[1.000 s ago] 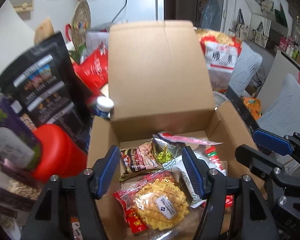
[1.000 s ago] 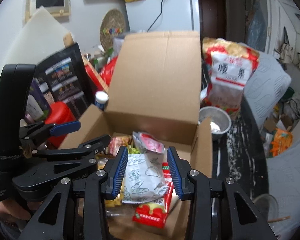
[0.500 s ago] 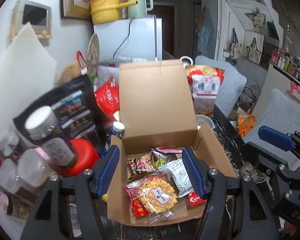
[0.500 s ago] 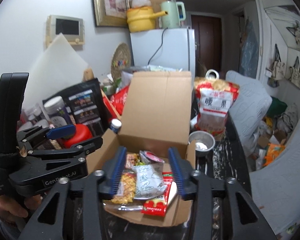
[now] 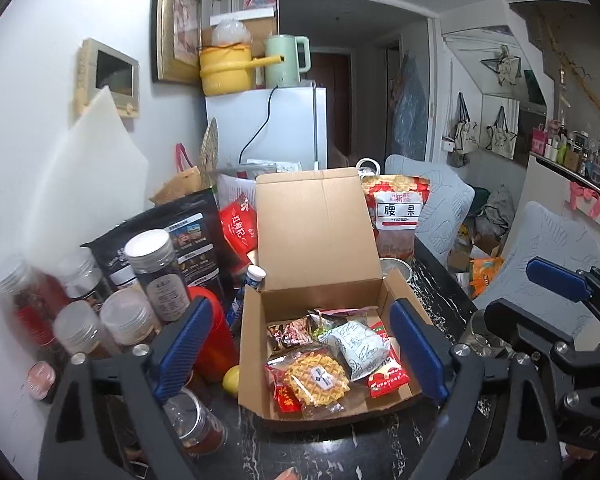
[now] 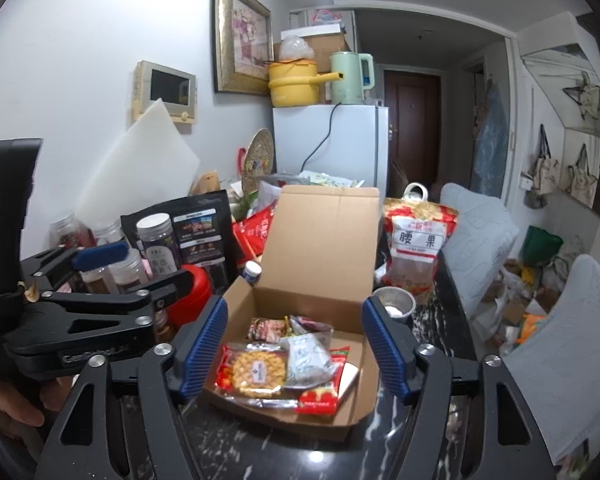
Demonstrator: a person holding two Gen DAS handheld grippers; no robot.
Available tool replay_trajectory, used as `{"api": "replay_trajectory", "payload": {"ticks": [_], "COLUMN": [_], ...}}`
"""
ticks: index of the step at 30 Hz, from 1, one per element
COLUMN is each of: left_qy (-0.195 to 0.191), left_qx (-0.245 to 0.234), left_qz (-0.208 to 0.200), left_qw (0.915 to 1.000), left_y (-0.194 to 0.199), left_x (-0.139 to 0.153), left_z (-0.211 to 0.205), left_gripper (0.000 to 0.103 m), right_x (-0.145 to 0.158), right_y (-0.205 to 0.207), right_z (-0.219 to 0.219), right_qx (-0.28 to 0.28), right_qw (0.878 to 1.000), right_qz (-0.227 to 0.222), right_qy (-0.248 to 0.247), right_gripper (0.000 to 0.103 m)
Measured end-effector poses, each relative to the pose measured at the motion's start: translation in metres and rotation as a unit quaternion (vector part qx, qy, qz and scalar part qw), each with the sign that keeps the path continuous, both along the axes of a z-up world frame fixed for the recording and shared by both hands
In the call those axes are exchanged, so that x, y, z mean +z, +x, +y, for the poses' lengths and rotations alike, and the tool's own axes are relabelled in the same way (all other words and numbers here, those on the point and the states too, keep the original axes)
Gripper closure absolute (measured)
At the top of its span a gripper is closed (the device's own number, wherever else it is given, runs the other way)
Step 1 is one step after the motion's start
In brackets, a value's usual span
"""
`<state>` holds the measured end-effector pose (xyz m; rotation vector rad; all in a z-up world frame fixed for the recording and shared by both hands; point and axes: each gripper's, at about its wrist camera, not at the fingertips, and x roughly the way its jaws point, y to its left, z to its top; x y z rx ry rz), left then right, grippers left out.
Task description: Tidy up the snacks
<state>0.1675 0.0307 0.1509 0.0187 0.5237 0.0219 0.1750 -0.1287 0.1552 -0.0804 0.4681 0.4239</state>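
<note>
snack packets (image 5: 332, 354) fill the open cardboard box (image 5: 320, 240) on the table (image 6: 444, 328); left gripper (image 5: 300, 352) and right gripper (image 6: 294, 346), both empty, are opening.

A dark marbled table (image 5: 432, 280) carries an open cardboard box (image 5: 324, 240) near its front edge. Along the left edge crowd clear jars (image 5: 156, 268) and a red container (image 5: 214, 336). Toward the far right edge stand a small metal bowl (image 6: 396, 302) and a cashew bag (image 6: 416, 248), possibly leaning.
</note>
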Motion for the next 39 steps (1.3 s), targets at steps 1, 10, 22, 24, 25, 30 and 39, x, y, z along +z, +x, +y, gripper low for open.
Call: {"api": "replay_trajectory", "payload": {"ticks": [1,10,22,24,25,30,39], "left_qy": [0.0,-0.002,0.0,-0.003,-0.005,-0.01,-0.015], "left_qx": [-0.003,-0.018,-0.026,-0.029,-0.03,-0.031,-0.03], "left_qz": [-0.002,-0.01,-0.007,-0.001,0.002,0.021,0.038], "left_qw": [1.0,0.9998,0.9996,0.9996,0.9995,0.9992,0.9987], "left_y": [-0.007,-0.046,-0.086,-0.09,-0.091,-0.096,-0.094], "left_x": [0.0,-0.013,-0.043,-0.049,-0.053,-0.069,-0.083], "left_z": [0.0,-0.001,-0.002,-0.002,-0.002,-0.003,0.0], "left_gripper": [0.012,0.011,0.011,0.011,0.011,0.011,0.011], "right_x": [0.0,-0.015,-0.052,-0.058,-0.061,-0.073,-0.085], "right_y": [-0.005,-0.04,-0.074,-0.077,-0.079,-0.085,-0.085], "right_z": [-0.001,-0.004,-0.01,-0.01,-0.01,-0.011,-0.012], "right_qx": [-0.003,-0.02,-0.053,-0.057,-0.059,-0.058,-0.06], "right_qw": [1.0,1.0,0.999,0.998,0.998,0.998,0.997], "right_qz": [-0.002,-0.008,0.008,0.014,0.016,0.031,0.046], "right_qy": [0.0,0.001,-0.004,-0.003,-0.004,0.001,0.0], "right_gripper": [0.029,0.023,0.022,0.022,0.022,0.022,0.022]}}
